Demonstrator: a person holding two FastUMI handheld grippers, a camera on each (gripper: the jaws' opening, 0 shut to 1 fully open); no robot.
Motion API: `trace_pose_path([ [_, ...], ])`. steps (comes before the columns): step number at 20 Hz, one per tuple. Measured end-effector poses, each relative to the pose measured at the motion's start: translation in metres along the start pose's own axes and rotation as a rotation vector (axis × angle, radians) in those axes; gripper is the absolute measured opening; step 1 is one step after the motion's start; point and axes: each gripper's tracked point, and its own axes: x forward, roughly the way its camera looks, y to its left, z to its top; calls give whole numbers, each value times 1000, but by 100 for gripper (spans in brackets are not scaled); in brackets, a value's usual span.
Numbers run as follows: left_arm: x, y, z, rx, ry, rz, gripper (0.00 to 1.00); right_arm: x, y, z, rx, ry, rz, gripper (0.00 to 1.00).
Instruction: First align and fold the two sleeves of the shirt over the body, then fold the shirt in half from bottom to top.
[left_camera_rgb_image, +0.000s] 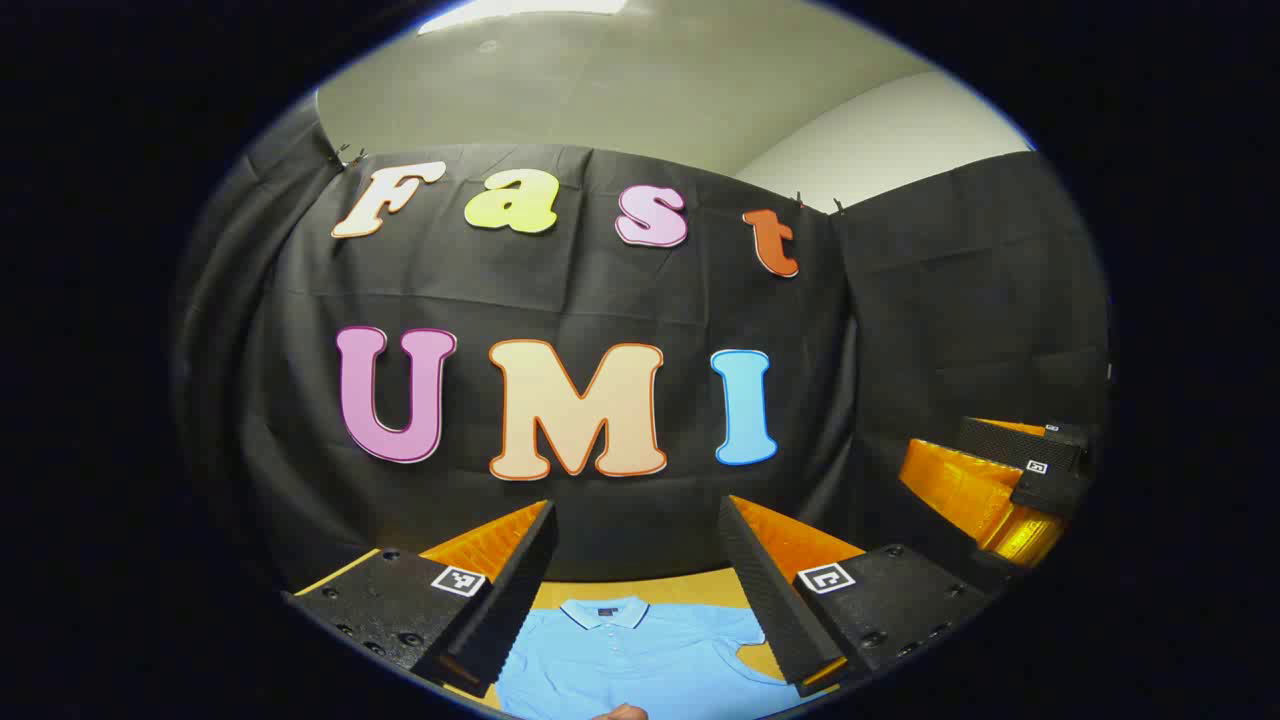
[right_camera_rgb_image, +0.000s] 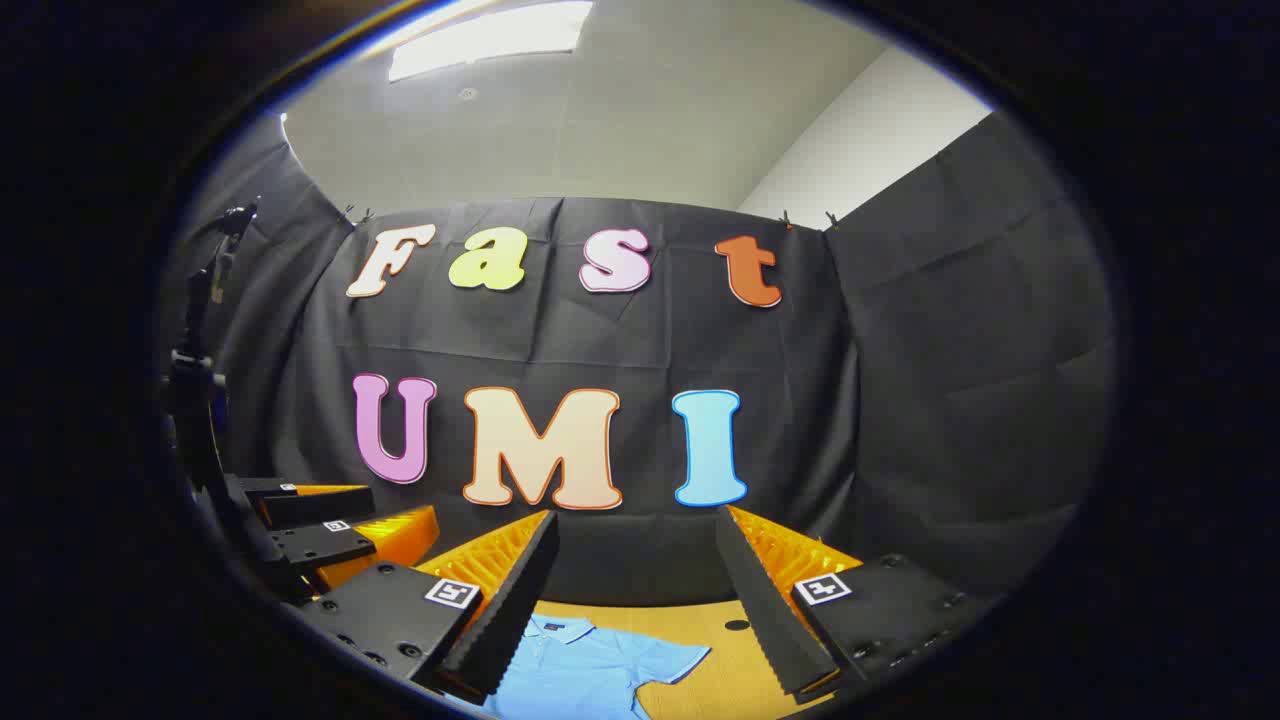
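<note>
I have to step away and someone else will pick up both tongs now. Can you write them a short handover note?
Left tongs: open, holding nothing, raised above the shirt.
Right tongs: open, holding nothing, raised beside the left ones.
Shirt: a light blue polo lying flat on the wooden table, collar toward the booth wall, one short sleeve spread out to the side.
Done: nothing yet; the sleeve in sight is unfolded.
Left: fold both sleeves over the body, then fold the shirt in half from bottom to top.

One light-blue shirt (left_camera_rgb_image: 640, 655) lies on the tabletop (right_camera_rgb_image: 720, 655). Above the shirt hover two claws, the left claw (left_camera_rgb_image: 640, 590) and the right claw (right_camera_rgb_image: 640, 600).
</note>
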Motion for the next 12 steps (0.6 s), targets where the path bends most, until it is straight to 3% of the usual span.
trace_pose_path([
  [6,5,6,-1,11,-3,13,96,4,3,-5,49,23,2,100],
  [12,1,31,-9,4,17,84,96,11,16,-18,21,48,43,98],
])
